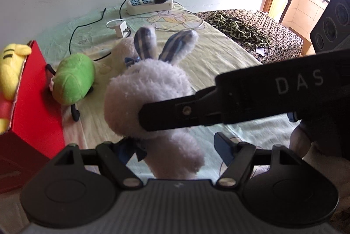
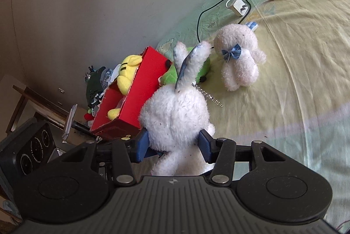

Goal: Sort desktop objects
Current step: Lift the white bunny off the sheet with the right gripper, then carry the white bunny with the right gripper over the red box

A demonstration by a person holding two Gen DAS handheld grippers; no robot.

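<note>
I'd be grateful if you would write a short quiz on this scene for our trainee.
1. True or false: the yellow plush lies in the red box.
2. What does the right gripper grip? A: the green plush. B: the white bunny. C: the charger.
3. Fill in: the second white plush wears a ___ bow.
Key: 1 true; 2 B; 3 blue.

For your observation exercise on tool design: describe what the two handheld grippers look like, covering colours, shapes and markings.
Both grippers, right gripper and left gripper, share one build: a ribbed grey body flanked by two round black discs, black linkage arms on silver pivot screws, and blue ribbed finger pads. Seen from the left camera, the right gripper's black side reads "DAS" in white letters.
</note>
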